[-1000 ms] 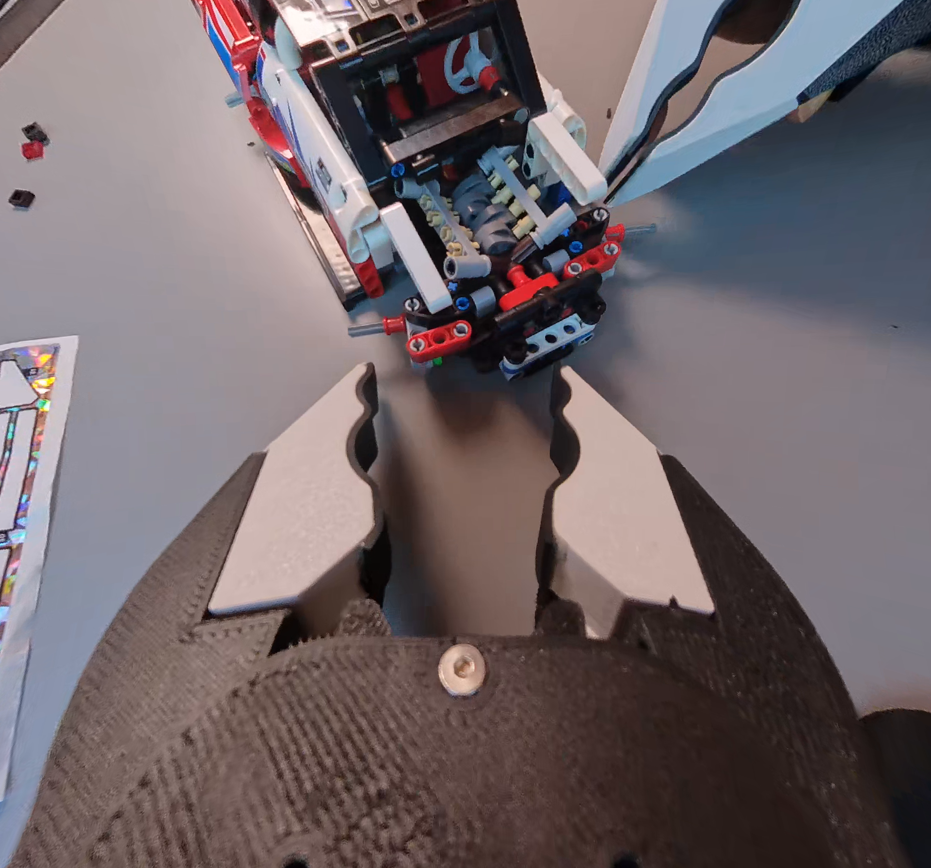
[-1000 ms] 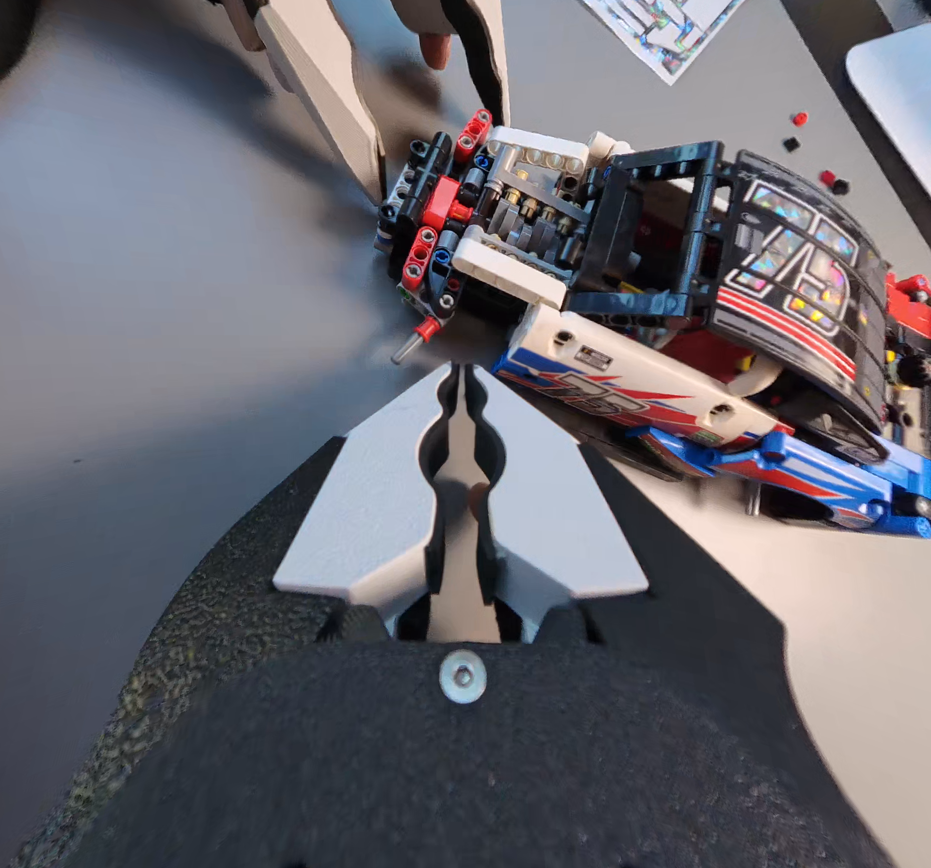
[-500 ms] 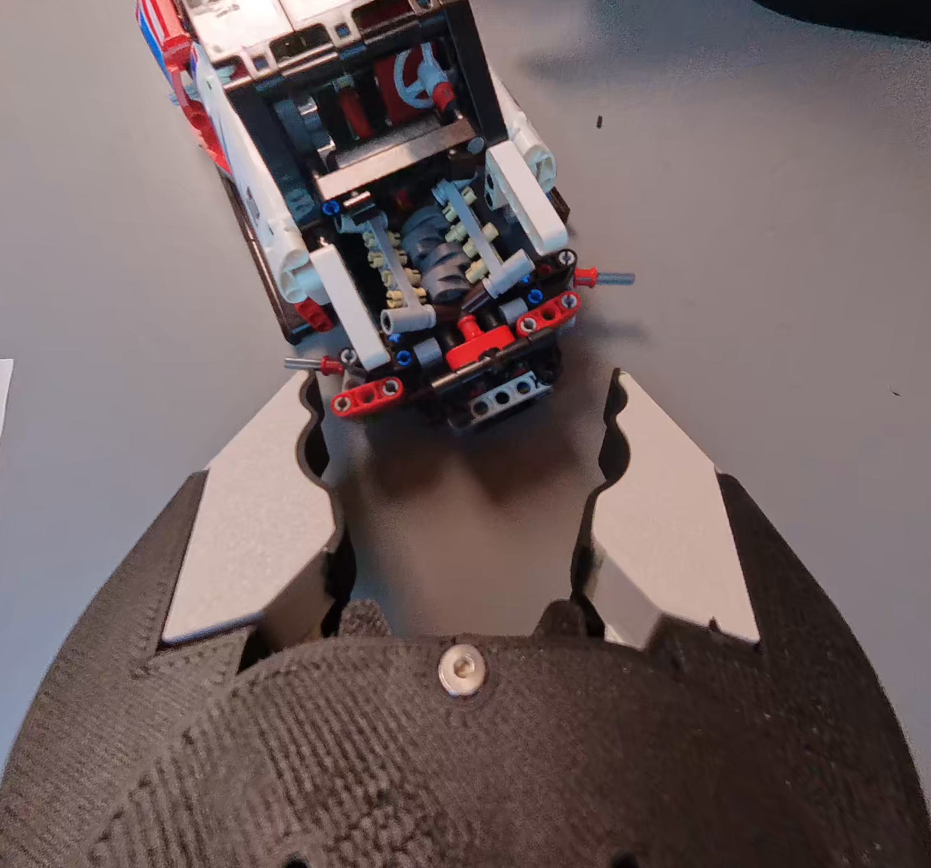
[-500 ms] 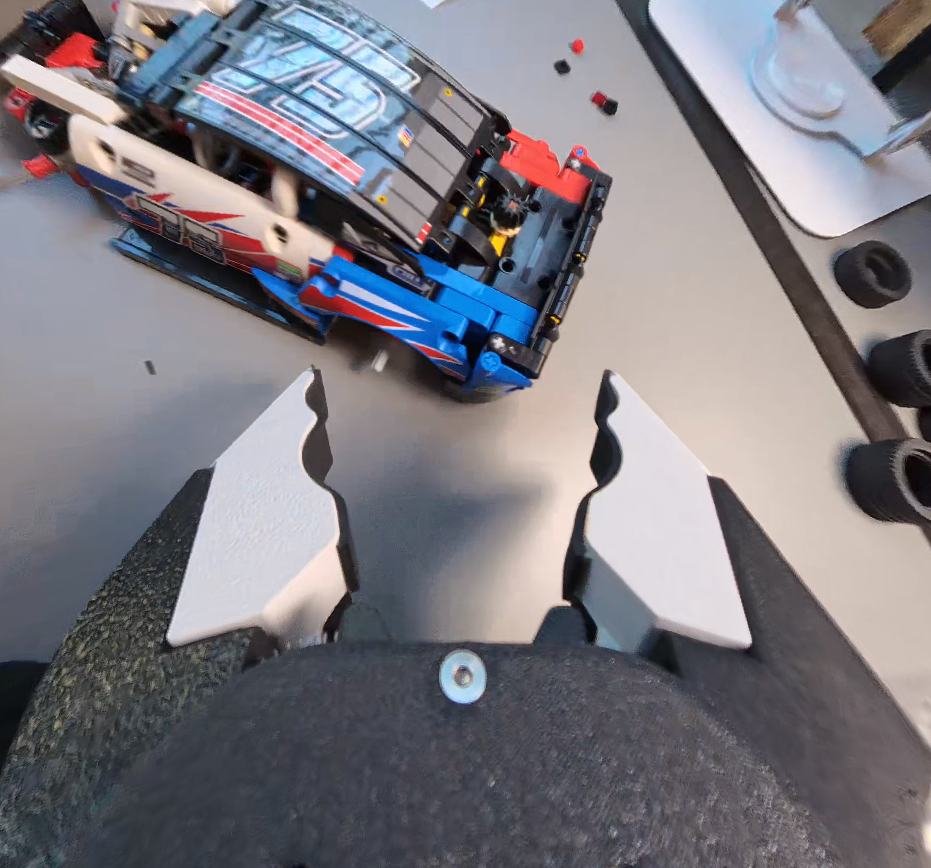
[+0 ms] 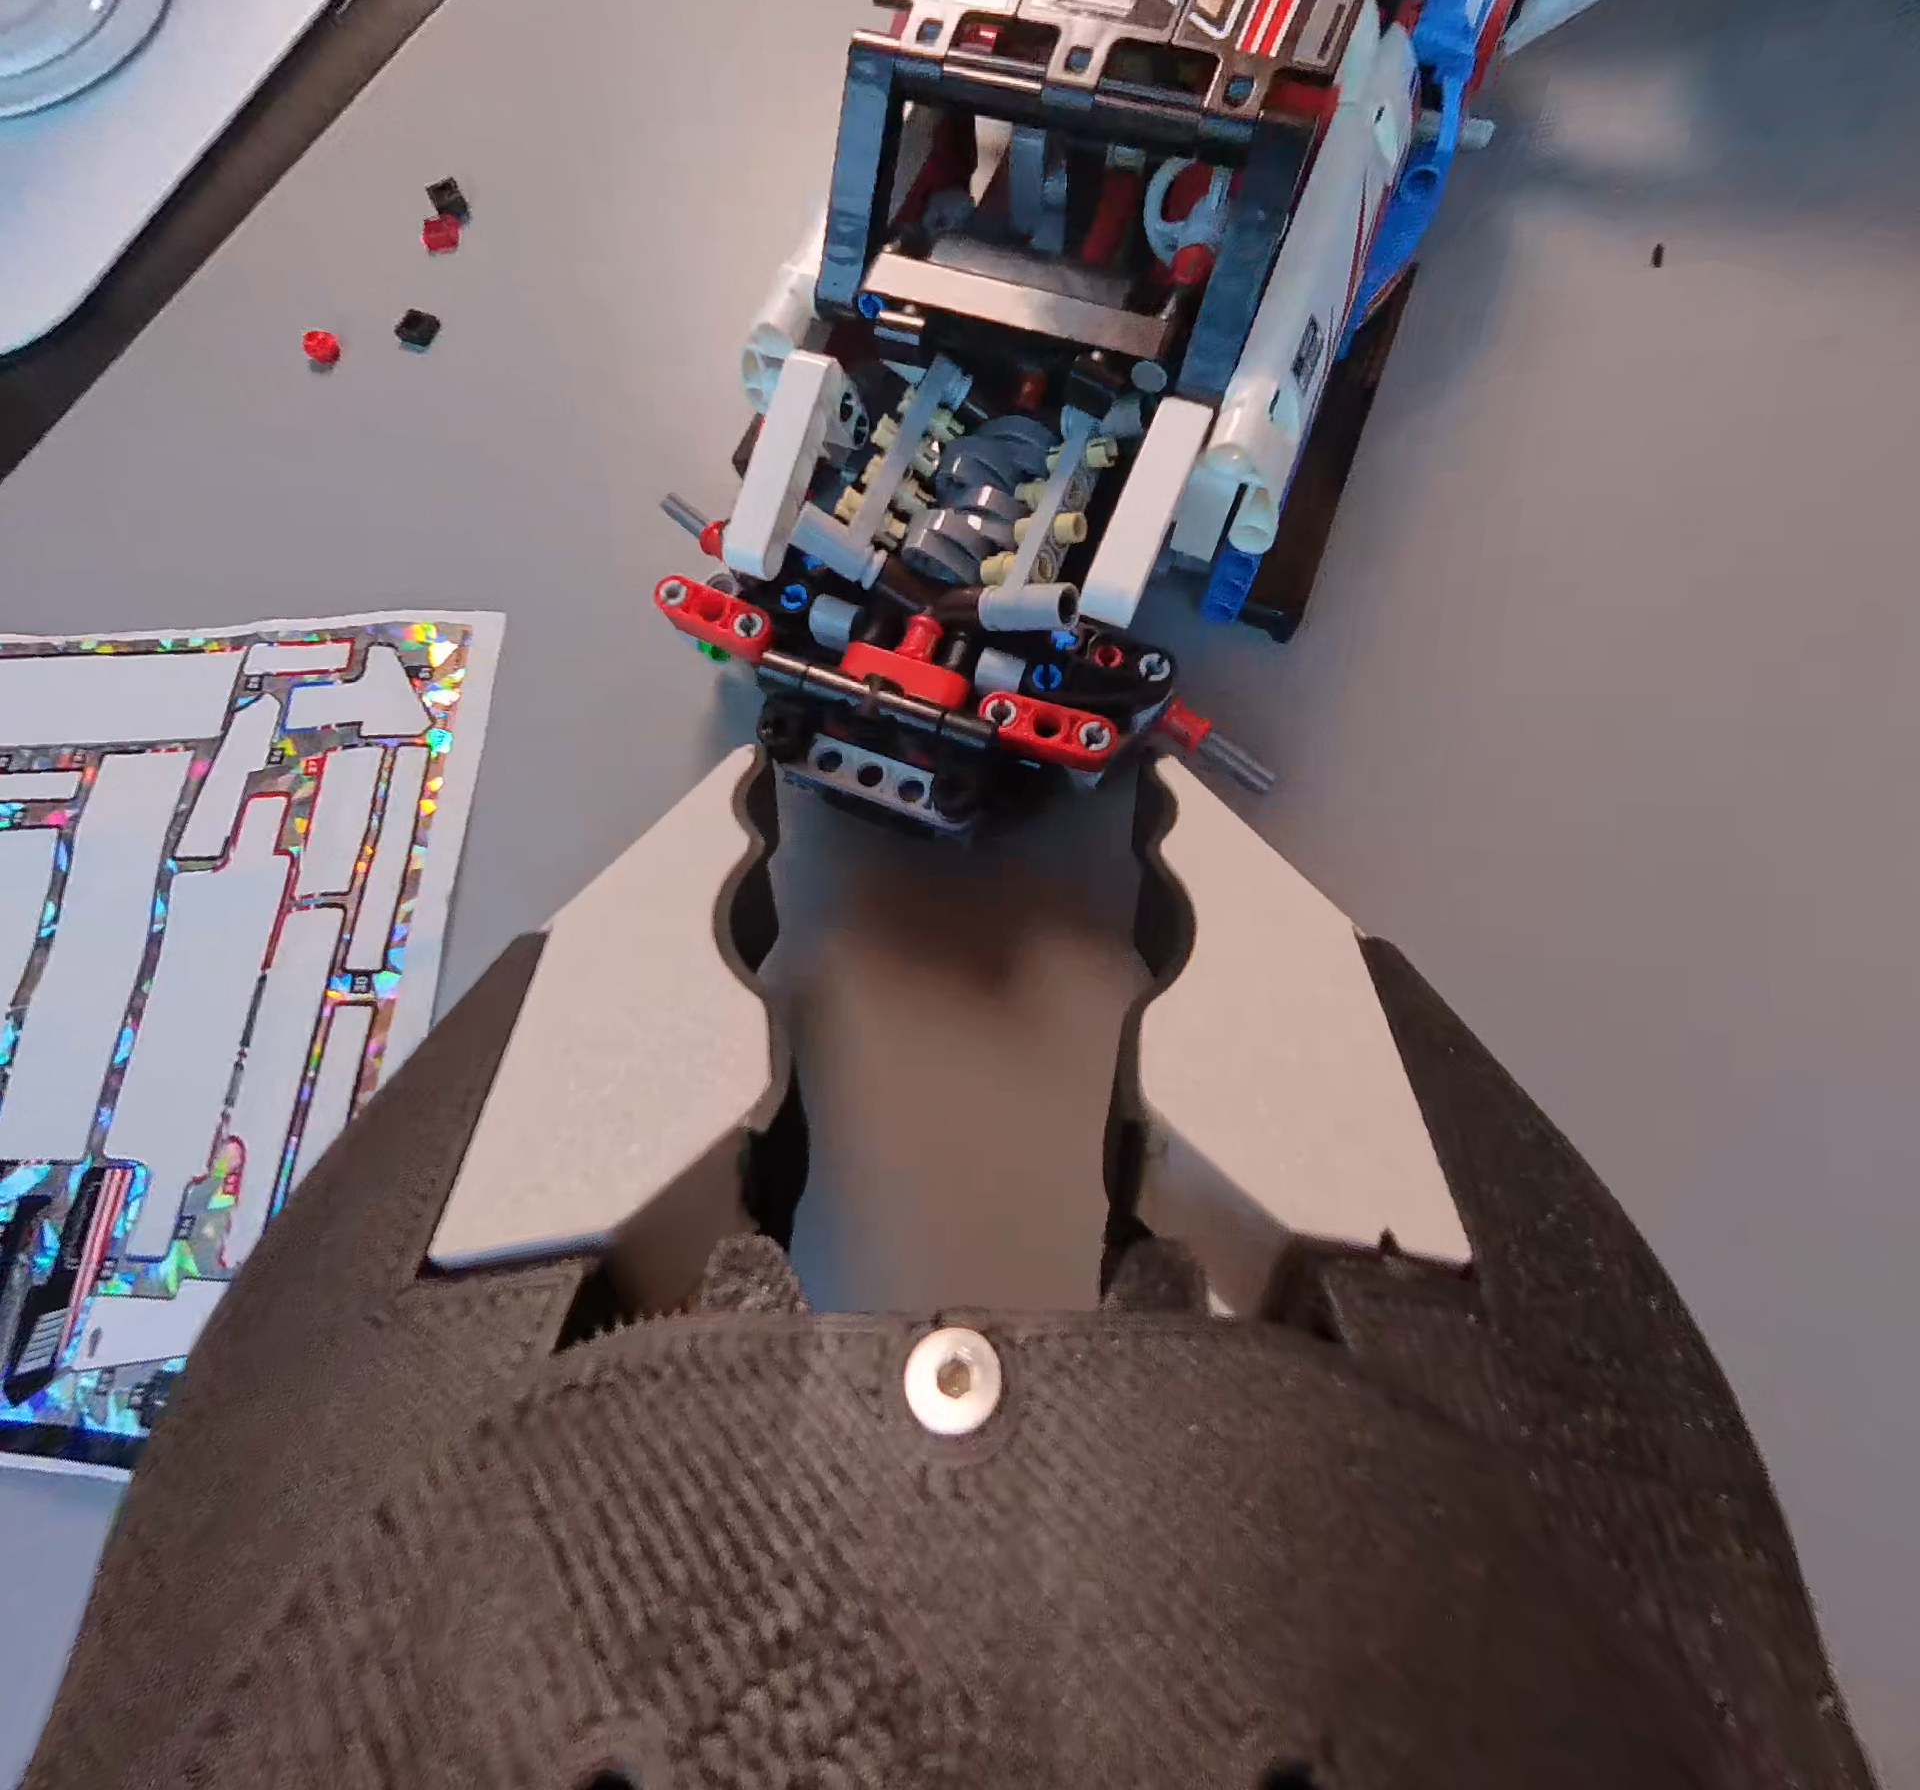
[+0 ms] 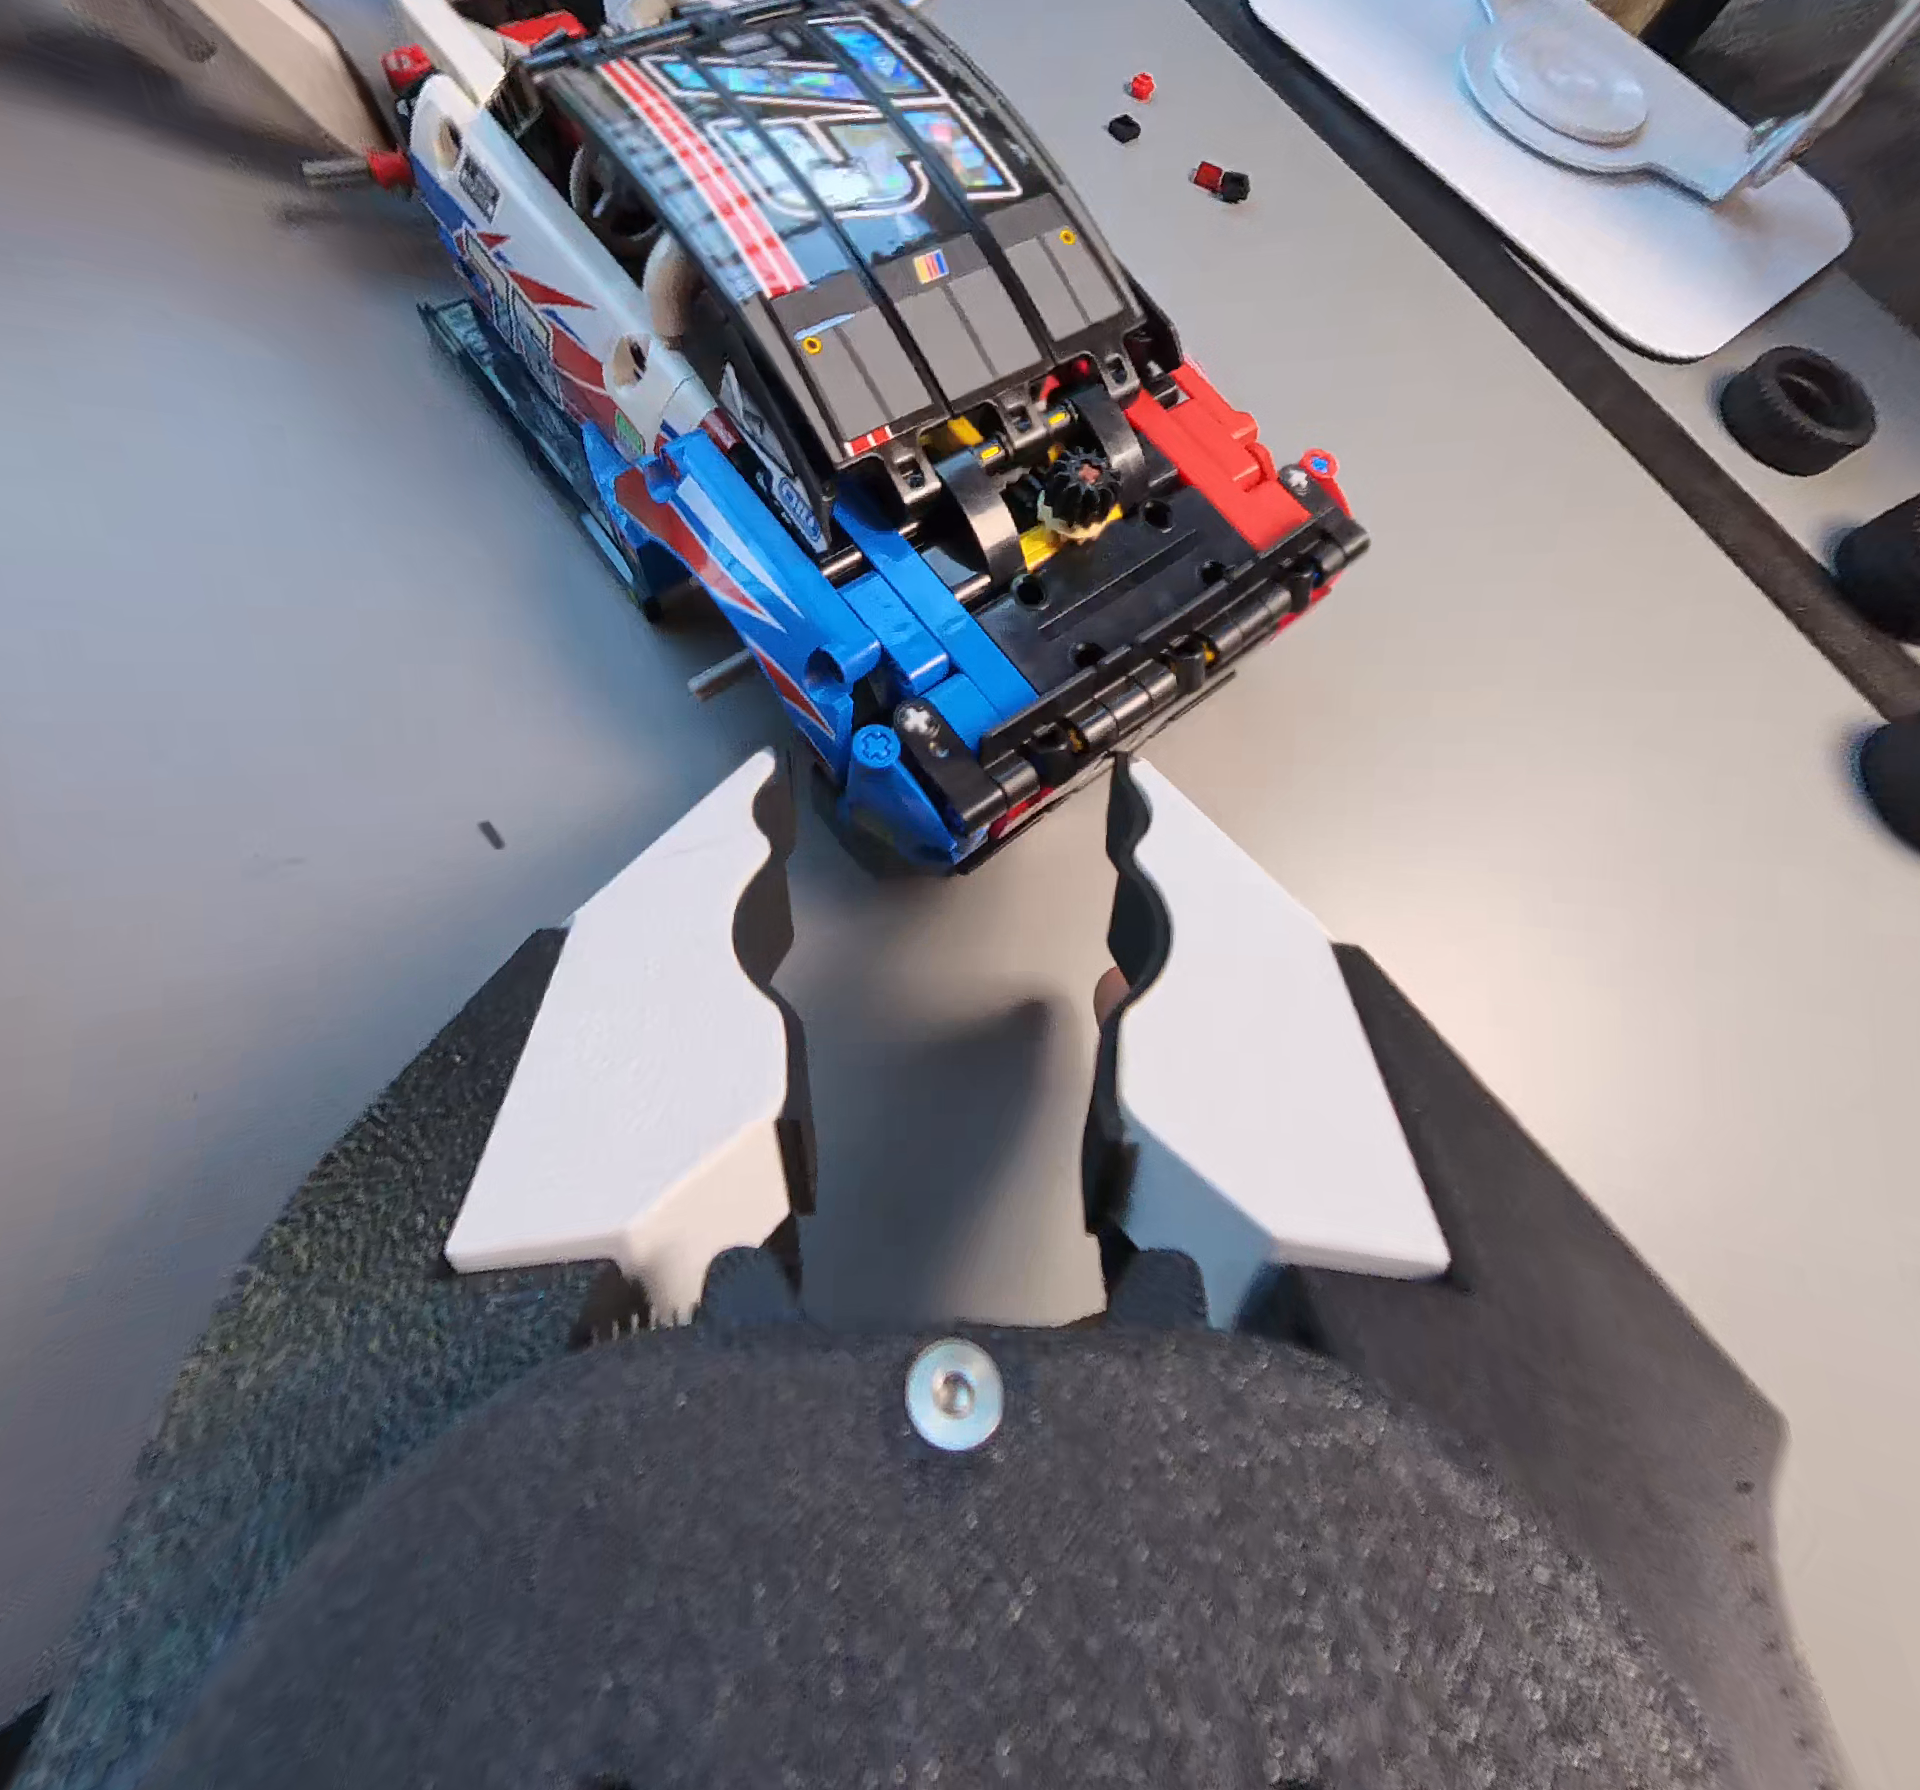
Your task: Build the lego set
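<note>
- Lego car (image 5: pixel 1049 452) sits on the grey table (image 5: pixel 1558 805), no wheels fitted, chassis resting flat on the surface.
- L gripper (image 5: pixel 951 784) faces the open engine end; claw spread about as wide as that end, holding nothing, fingertips just beside the red beams & grey axle stubs, not clearly touching.
- R gripper (image 6: pixel 945 779) faces the opposite end w/ the black bar, blue & red corners; claw moderately wide, empty, tips right at the bumper, contact uncertain.
- So the car lies between both claws, one at each end.
- Handling (my read): light plastic, stiff overall but press-fit, so bits pop off under a hard squeeze. Smooth glossy panels = slippery for flat fingers.
- Black stickered roof (image 6: pixel 862 213) looks like thin curved panels; prob. flexes or unclips, poor place to grab.
- Exposed engine parts (image 5: pixel 977 504) & thin axle stubs look fragile; avoid pinching these.
- Better holds: the solid frame beams low on the sides, or the black end bar (image 6: pixel 1174 660); grip across beams, not across panels.
- Likely slides easily on the table if pushed from one end only, so brace w/ the other claw.
- Loose stuff: small red & black pieces (image 5: pixel 416 286) well apart from the car, holographic sticker sheet (image 5: pixel 208 909) to the left, black tyres (image 6: pixel 1797 410) past the table edge, near a white stand base (image 6: pixel 1538 140).
</note>
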`<state>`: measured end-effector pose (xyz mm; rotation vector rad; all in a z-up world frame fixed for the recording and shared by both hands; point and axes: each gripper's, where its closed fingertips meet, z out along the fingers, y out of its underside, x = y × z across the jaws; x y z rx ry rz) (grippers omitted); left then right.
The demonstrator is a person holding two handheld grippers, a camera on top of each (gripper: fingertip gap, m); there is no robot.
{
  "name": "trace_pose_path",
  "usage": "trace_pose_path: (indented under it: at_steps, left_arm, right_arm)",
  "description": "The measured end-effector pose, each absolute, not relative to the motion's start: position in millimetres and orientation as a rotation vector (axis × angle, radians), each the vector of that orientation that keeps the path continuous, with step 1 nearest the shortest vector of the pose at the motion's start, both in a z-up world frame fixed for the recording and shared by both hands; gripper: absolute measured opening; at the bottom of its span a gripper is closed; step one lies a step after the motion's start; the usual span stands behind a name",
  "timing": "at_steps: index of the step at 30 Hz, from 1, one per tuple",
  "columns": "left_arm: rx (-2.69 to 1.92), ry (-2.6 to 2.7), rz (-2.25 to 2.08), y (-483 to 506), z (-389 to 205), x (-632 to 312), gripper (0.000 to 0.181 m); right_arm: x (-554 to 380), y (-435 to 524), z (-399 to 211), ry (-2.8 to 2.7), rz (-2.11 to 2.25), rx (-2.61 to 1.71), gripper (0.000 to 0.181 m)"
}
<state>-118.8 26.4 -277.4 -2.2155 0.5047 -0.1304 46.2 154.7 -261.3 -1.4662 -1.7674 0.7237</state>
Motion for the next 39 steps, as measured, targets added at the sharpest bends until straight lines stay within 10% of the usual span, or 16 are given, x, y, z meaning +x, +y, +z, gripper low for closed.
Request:
trace_pose_path:
  at_steps: [14, 17, 27, 39]
  left_arm:
    - [-1.809, 0.152, -0.03, 31.8, -157.2, -183.5, 0.064]
    - [-1.676, 0.03, 0.032, 58.8, -116.1, -207.2, 0.051]
    - [-1.688, -0.021, 0.202, 226.6, -72.9, -271.9, 0.032]
    - [-1.715, 0.061, 0.442, 302.3, -89.9, -297.1, 0.004]
  right_arm:
    - [42.5, 175.2, -163.1, -1.442, 1.059, -1.323, 0.059]
    - [19.5, 202.5, -132.6, -1.329, 0.927, -1.246, 0.0]
    - [-155.8, 317.2, -59.2, -1.295, 0.567, -1.188, 0.044]
    - [-219.3, 362.3, -73.0, -1.257, 0.421, -1.208, 0.015]
